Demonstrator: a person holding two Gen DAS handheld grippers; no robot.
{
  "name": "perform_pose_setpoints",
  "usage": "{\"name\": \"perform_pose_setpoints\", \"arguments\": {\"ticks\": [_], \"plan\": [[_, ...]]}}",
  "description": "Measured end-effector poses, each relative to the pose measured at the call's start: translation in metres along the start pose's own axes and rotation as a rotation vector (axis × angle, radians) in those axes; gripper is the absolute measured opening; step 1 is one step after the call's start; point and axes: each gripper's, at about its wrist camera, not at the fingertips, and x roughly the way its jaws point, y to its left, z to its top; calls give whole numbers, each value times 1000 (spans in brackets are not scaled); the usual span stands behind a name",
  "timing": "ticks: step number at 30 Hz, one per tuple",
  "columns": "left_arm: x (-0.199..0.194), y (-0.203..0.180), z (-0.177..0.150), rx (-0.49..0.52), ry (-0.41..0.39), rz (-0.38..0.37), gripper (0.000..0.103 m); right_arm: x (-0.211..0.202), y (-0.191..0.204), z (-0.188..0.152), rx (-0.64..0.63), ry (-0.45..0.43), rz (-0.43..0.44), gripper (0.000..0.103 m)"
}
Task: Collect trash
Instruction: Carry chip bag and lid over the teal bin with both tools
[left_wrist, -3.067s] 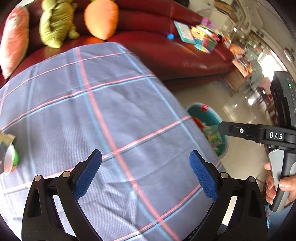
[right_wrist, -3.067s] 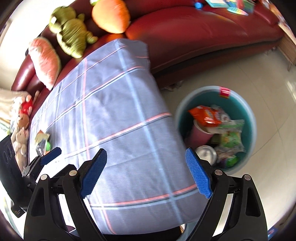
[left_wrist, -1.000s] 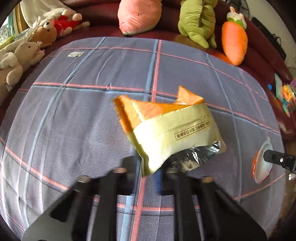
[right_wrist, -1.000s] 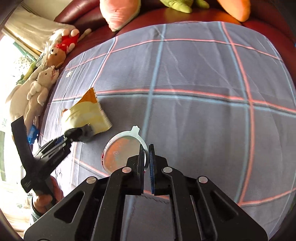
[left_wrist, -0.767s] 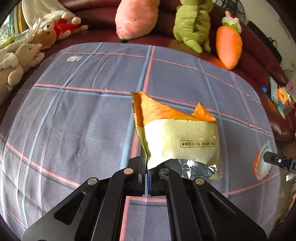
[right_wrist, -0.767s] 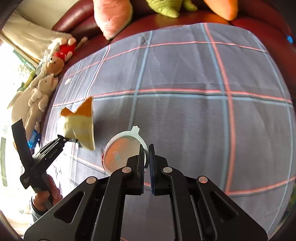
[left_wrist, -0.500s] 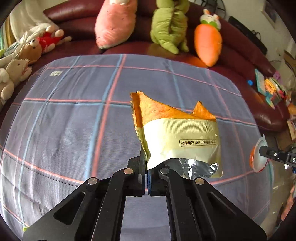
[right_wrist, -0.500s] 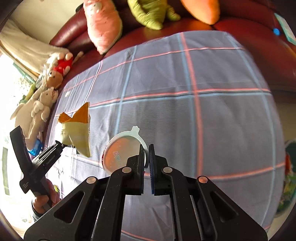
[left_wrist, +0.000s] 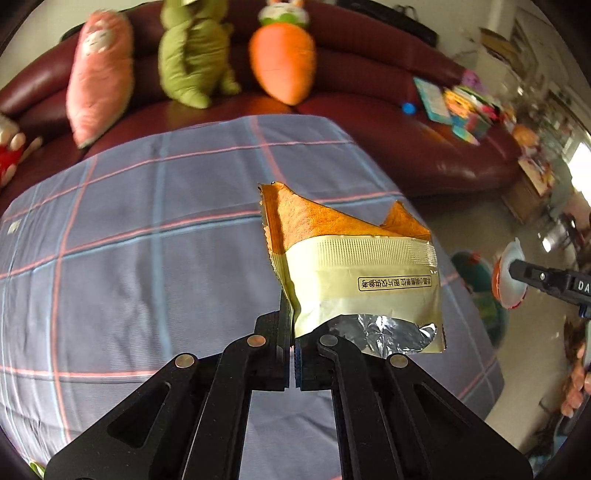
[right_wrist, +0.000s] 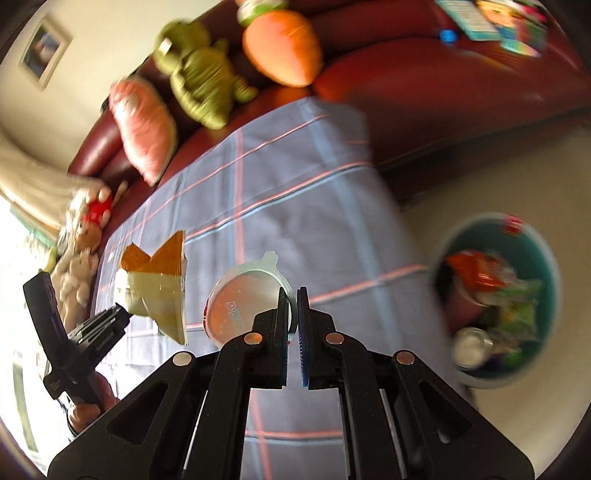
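Observation:
My left gripper is shut on a torn orange and cream snack wrapper, held up above the checked tablecloth. The wrapper also shows in the right wrist view, with the left gripper below it. My right gripper is shut on the rim of a round plastic cup lid with an orange face. The lid shows at the right of the left wrist view. A teal trash bin stands on the floor to the right, holding several wrappers.
A dark red sofa runs behind the table, with a pink cushion, a green plush and an orange carrot plush. Books and toys lie on its right seat. Stuffed animals sit at the left.
Both grippers have swung to the right with their loads, from over the table's middle toward its right edge. The bin has come into the right wrist view.

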Motion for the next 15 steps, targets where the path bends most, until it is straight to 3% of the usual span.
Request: {"name": "perform_pose_setpoints", "arguments": {"ticks": [6,15], "plan": [[17,-77,-1,136,40,-54,2,-45,-84,-13,137,-83,-27,5],[49,-173,-2,275,109,-102,2,-81,-170,-33,278,-160,-44,5]]}}
